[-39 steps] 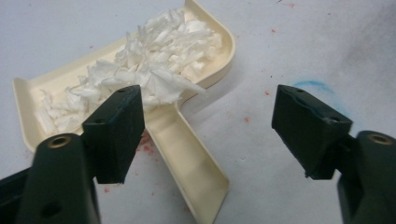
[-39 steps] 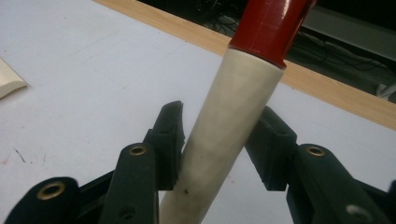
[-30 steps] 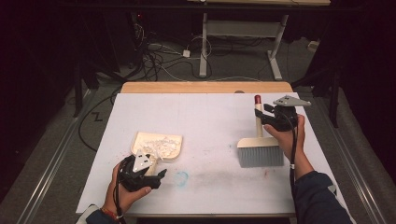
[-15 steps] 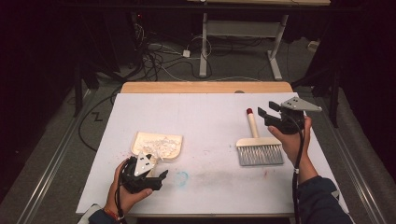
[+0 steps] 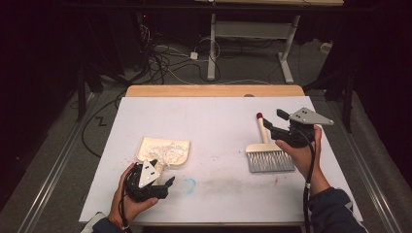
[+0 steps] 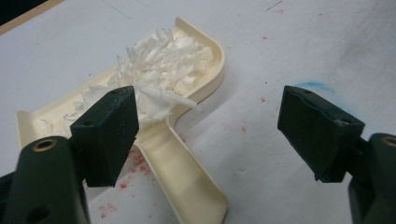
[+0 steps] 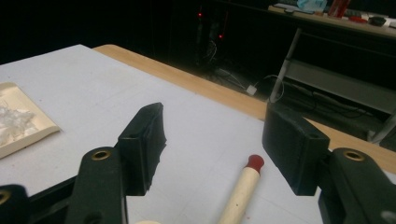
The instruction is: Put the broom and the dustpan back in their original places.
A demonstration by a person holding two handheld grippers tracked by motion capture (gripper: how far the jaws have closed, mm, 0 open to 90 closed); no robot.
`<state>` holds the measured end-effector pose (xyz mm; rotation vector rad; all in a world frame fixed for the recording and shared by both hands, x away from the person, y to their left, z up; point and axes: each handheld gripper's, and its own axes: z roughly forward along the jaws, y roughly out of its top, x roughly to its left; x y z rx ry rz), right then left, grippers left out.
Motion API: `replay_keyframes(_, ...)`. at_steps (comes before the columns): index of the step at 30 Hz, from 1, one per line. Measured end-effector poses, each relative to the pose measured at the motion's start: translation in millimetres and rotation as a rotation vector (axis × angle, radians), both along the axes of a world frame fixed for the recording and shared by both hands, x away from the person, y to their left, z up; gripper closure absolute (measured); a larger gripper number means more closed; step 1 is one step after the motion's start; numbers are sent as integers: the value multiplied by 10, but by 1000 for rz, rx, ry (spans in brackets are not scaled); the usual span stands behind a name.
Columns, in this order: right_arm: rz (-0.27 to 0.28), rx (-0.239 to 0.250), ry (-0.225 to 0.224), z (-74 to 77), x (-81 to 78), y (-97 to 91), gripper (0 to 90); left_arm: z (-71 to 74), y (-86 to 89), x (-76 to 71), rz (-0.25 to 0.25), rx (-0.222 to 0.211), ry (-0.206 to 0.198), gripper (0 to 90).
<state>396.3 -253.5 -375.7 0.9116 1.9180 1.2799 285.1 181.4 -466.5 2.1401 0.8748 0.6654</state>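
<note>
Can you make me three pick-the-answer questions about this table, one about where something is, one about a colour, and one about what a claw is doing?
1. Where are the white paper shreds?
A. in the cream plastic dustpan
B. on the floor
C. under the brush

2. What colour is the tip of the wooden-handled hand brush?
A. green
B. red
C. blue

3. What is the right claw doing?
A. squeezing the brush handle
B. open, with the brush handle lying below it
C. holding the dustpan

Answers:
1 A, the shreds are heaped inside the dustpan in the left gripper view.
2 B, the handle ends in a red cap.
3 B, its jaws have just been opening, and the pads stand clear of the handle.
</note>
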Motion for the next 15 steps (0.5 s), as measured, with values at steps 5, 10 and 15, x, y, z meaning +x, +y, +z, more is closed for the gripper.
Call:
replay_keyframes(5,24,2,-12,37,-59,36,336,-4,-10,-6,-1,1,-2,199)
replay_keyframes(10,14,-10,-24,56,-127,64,257,-5,-15,-2,-11,13,-14,199)
replay_keyframes(15,16,-28,-34,79,-198,79,230,-11,-28,-12,-11,23,0,195)
